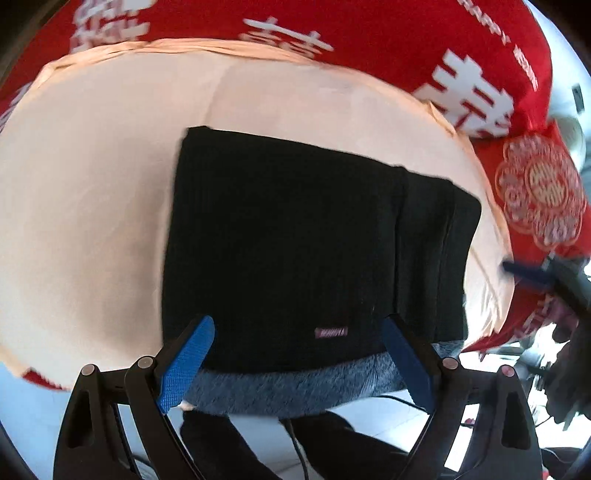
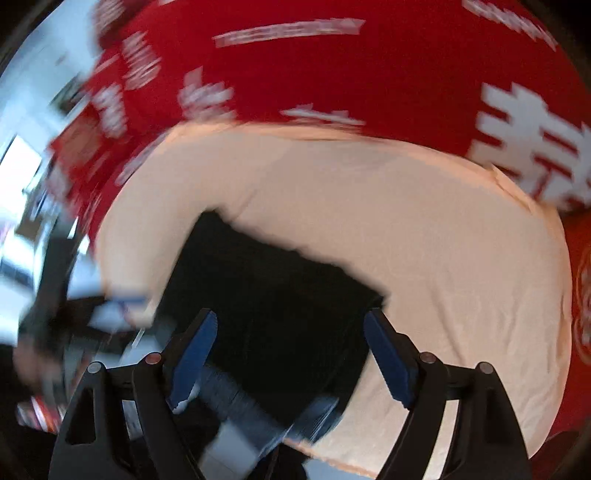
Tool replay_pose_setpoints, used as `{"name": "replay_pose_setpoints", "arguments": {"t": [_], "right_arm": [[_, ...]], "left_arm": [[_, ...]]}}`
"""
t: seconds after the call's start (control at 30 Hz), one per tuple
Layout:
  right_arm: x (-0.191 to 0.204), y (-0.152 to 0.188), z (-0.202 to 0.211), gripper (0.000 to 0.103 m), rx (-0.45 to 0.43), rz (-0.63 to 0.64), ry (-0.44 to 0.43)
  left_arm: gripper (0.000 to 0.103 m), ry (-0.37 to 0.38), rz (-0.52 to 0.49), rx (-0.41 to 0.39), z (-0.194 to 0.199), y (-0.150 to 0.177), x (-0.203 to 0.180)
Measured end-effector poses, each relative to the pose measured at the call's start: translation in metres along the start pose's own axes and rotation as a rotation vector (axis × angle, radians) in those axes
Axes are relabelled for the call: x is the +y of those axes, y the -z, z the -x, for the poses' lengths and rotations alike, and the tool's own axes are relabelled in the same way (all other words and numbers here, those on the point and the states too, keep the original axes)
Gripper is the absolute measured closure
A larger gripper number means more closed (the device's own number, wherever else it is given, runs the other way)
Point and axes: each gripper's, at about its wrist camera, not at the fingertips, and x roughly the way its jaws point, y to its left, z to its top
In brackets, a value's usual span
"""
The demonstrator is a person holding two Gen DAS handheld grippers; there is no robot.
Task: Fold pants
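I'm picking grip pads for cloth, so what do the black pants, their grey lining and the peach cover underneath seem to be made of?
The black pants look like a matte ribbed knit, judging by the fine vertical lines. The grey lining at the near edge looks like fuzzy fleece, with a soft napped surface. The peach cover looks like smooth thin woven cloth with a faint sheen and shallow creases; the fibre can't be told.

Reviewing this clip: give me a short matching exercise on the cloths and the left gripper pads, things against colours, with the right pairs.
Things:
1. folded pants
2. sheet under the pants
3. outer cover with white characters
4. left gripper pads

Colours:
A. red
B. blue
C. black
D. pale peach

Pairs: 1-C, 2-D, 3-A, 4-B
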Motion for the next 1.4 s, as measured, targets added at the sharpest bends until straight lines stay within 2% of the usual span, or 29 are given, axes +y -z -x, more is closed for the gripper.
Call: {"name": "replay_pose_setpoints", "arguments": {"t": [0.07, 0.13, 0.2, 0.23, 0.27, 0.33, 0.4, 0.47, 0.53, 0.6, 0.77, 0.83, 0.97, 1.13, 1.27, 1.33, 1.4], "right_arm": [[0.023, 0.015, -0.014, 0.018, 0.050, 0.100, -0.026], [0.041, 0.033, -0.040, 0.018, 0.125, 0.186, -0.049], [0.042, 0.049, -0.066, 0.018, 0.191, 0.192, -0.038], [0.035, 0.057, -0.086, 0.018, 0.265, 0.168, -0.005], [0.028, 0.062, -0.095, 0.018, 0.292, 0.141, 0.010], [0.024, 0.061, -0.090, 0.018, 0.276, 0.113, 0.011], [0.020, 0.057, -0.072, 0.018, 0.248, 0.070, -0.004], [0.011, 0.059, -0.041, 0.017, 0.176, 0.017, -0.018], [-0.001, 0.061, -0.024, 0.016, 0.146, -0.028, -0.016], [-0.017, 0.065, -0.014, 0.016, 0.132, -0.080, -0.008], [-0.050, 0.064, -0.021, 0.016, 0.157, -0.183, 0.033], [-0.052, 0.060, -0.022, 0.016, 0.157, -0.213, 0.043], [-0.037, 0.059, -0.018, 0.016, 0.151, -0.279, 0.057], [0.002, 0.049, -0.026, 0.016, 0.147, -0.238, 0.053], [0.031, 0.034, -0.058, 0.016, 0.163, -0.200, 0.003], [0.039, 0.029, -0.078, 0.016, 0.186, -0.184, 0.029], [0.035, 0.031, -0.098, 0.016, 0.264, -0.208, 0.085]], "left_arm": [[0.001, 0.003, -0.010, 0.021, -0.017, -0.005, -0.002], [0.001, -0.040, -0.025, 0.035, -0.029, -0.006, -0.003], [0.001, -0.077, -0.054, 0.039, -0.029, -0.007, -0.009], [0.001, -0.074, -0.057, 0.038, -0.023, -0.007, -0.011], [0.001, -0.053, -0.048, 0.027, -0.016, -0.007, -0.010], [0.001, -0.001, 0.004, -0.018, 0.007, -0.002, 0.000], [0.001, 0.019, 0.070, -0.054, 0.030, 0.006, 0.018], [0.001, 0.022, 0.128, -0.060, 0.042, 0.010, 0.040], [0.001, 0.019, 0.155, -0.044, 0.046, 0.008, 0.061], [0.001, 0.012, 0.132, -0.033, 0.046, 0.004, 0.073], [0.001, -0.101, -0.026, 0.029, 0.031, -0.008, 0.076], [0.001, -0.163, -0.072, 0.054, 0.025, -0.012, 0.072], [0.001, -0.232, -0.068, 0.086, 0.013, -0.017, 0.070], [0.001, -0.215, -0.096, 0.132, -0.004, -0.027, 0.071], [0.001, -0.179, -0.139, 0.154, -0.011, -0.033, 0.073], [0.001, -0.149, -0.165, 0.174, -0.015, -0.036, 0.077], [0.001, -0.131, -0.188, 0.191, -0.016, -0.038, 0.080]]}}
